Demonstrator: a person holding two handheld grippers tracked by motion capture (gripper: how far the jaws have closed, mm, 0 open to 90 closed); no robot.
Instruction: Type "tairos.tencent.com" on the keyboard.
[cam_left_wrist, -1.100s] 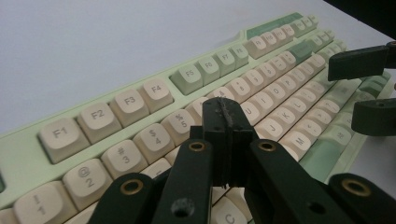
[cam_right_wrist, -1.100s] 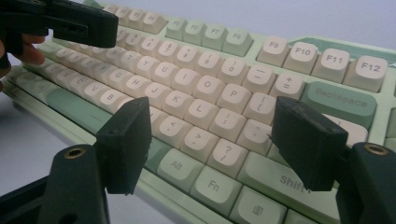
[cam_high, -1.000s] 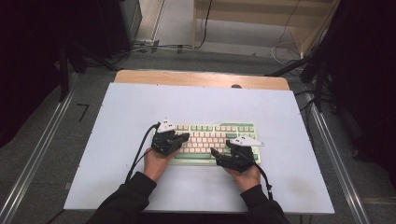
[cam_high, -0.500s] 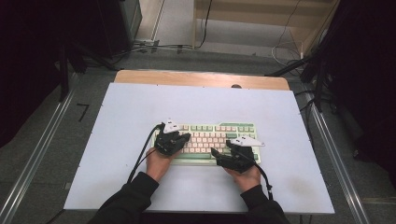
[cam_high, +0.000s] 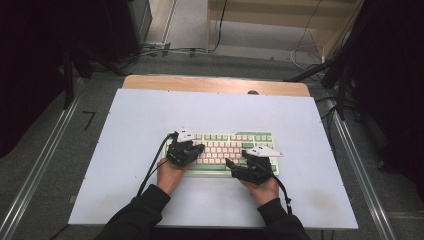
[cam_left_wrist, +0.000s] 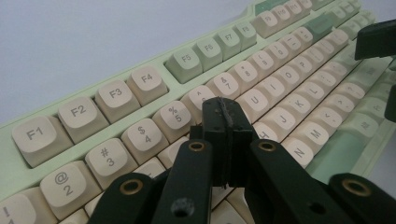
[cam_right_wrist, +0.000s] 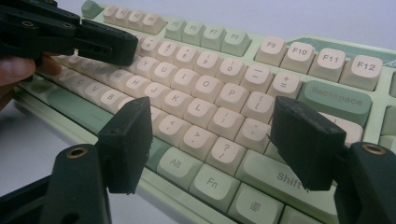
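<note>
A pale green keyboard (cam_high: 222, 149) with cream keys lies in the middle of the white tabletop (cam_high: 150, 115). My left gripper (cam_high: 199, 149) rests over the keyboard's left half and points right. In the left gripper view its jaws (cam_left_wrist: 223, 122) are pressed together with nothing between them, low over the keyboard (cam_left_wrist: 116, 100) near the number row. My right gripper (cam_high: 230, 164) sits at the keyboard's front right and points left. In the right gripper view it (cam_right_wrist: 217, 119) is open, its pads (cam_right_wrist: 303, 137) standing wide apart above the keyboard (cam_right_wrist: 224, 93) around the punctuation keys. The left gripper (cam_right_wrist: 70, 37) shows at the top left there.
The wooden table edge (cam_high: 215, 84) runs along the far side of the white top. Metal rails (cam_high: 40, 170) flank the table on both sides. Cables (cam_high: 310, 50) lie on the floor beyond, between dark curtains. A black cable (cam_high: 152, 167) trails from the left gripper.
</note>
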